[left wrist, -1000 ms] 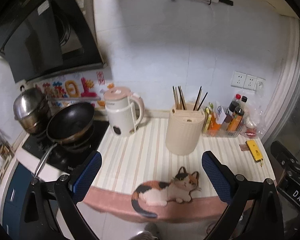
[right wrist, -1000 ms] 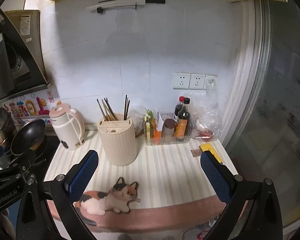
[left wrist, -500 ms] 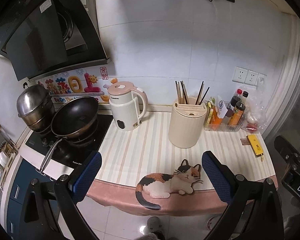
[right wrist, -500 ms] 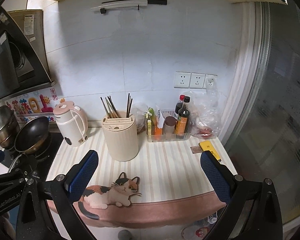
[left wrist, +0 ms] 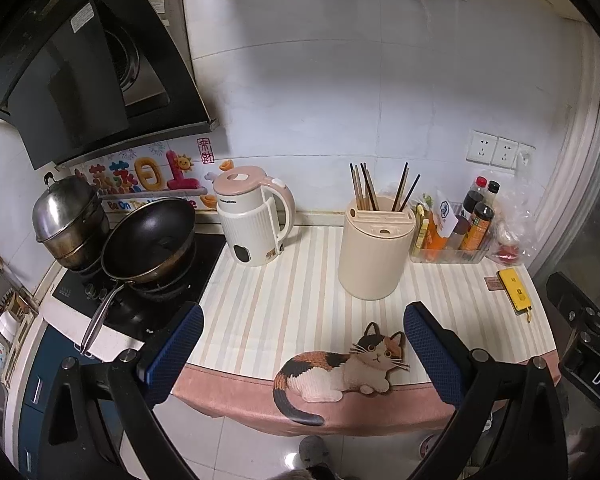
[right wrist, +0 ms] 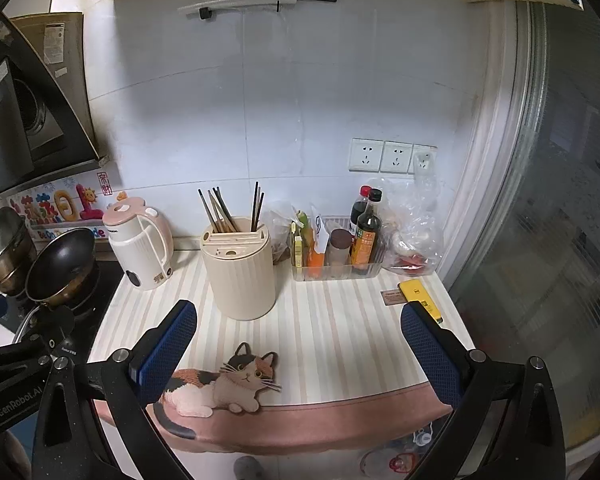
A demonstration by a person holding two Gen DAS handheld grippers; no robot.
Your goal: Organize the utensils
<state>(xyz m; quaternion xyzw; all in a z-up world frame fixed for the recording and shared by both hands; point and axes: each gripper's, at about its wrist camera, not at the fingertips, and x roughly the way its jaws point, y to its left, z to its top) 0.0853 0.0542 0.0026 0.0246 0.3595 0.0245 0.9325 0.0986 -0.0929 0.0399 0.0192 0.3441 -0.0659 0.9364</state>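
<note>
well, i'm looking at a white tiled wall point(right wrist: 300, 112) above a striped counter mat point(left wrist: 300, 304) with a pink front edge and a calico cat picture point(left wrist: 340, 364) on it. the black range hood point(left wrist: 80, 80) hangs at far left over the hob, where a dark wok point(left wrist: 148, 236) and a steel pot point(left wrist: 66, 216) sit. next down in size, the cream utensil holder point(left wrist: 374, 248) stands mid-counter, chopsticks point(left wrist: 364, 188) upright in its back slots, a white and pink kettle point(left wrist: 252, 220) to its left and a clear tray of sauce bottles point(right wrist: 336, 252) to its right. a yellow device point(left wrist: 514, 290) lies near the right edge. my left gripper point(left wrist: 304, 354) and right gripper point(right wrist: 300, 354) both hang spread wide and empty before the counter's front edge. readable writing: "be on" on the wall sticker point(left wrist: 140, 184), "genrobot.ai" on the left rig.
</note>
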